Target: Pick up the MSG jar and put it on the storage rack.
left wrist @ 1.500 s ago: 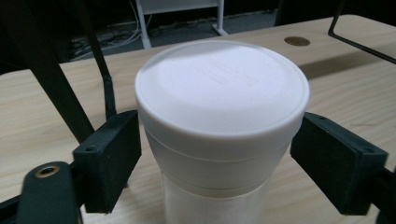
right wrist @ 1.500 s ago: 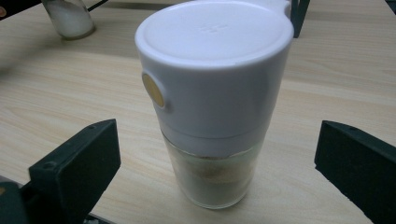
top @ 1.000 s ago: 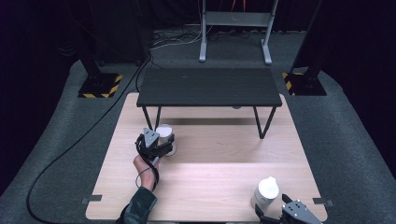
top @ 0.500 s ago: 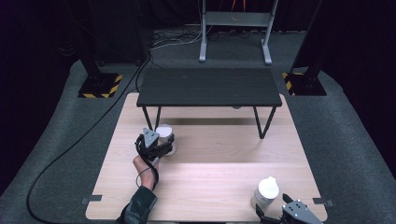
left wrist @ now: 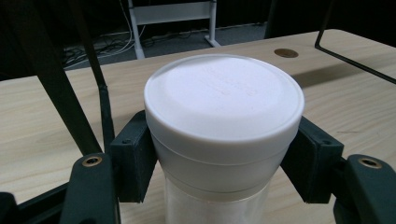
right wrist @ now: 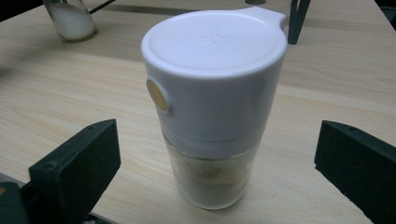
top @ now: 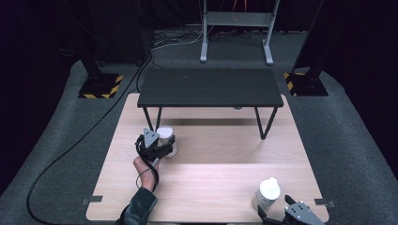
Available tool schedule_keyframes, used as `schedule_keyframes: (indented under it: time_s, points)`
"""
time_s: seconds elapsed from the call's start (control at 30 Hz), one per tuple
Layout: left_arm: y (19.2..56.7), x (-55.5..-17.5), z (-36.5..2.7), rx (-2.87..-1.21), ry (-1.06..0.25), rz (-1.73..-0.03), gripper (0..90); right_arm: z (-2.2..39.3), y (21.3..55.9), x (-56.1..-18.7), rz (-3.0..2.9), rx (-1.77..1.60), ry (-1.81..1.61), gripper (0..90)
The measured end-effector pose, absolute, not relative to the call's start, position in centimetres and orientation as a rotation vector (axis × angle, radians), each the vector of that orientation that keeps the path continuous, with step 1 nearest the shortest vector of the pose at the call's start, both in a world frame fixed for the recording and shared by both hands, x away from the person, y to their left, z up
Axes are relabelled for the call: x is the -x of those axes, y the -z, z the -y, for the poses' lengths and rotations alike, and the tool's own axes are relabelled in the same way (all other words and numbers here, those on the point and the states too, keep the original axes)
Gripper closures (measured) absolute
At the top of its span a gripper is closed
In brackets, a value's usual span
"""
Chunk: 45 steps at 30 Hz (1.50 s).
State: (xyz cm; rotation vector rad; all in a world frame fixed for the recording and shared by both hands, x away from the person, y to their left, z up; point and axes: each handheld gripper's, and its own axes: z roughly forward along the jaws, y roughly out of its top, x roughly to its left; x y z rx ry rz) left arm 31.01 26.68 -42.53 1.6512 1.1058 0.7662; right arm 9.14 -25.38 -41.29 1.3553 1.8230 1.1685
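While our left claw (left wrist: pixel 219 158) clamps the white lid of a jar (left wrist: pixel 223 116) standing on the wooden bench (top: pixel 211 187) near the black shelf (top: pixel 210 87), our right claw (right wrist: pixel 215 172) stands wide around a second shaker (right wrist: pixel 214 98) at the near right corner; its embossed lid lettering is unreadable.

We see one jar (top: pixel 165 136) on the table's (top: pixel 220 187) left side, just before the small bench (top: pixel 209 87). Another jar (top: pixel 269 193) stands near us, far right, well apart.
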Motion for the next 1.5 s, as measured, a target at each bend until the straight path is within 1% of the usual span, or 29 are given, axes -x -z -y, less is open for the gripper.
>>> schedule_keyframes:
  time_s: [1.5]
  points:
    - [37.7, -31.2, -25.8, -1.686, -0.684, -0.988, 34.1, 25.6, 41.4, -9.2, -1.826, -1.355, -1.177, 0.0]
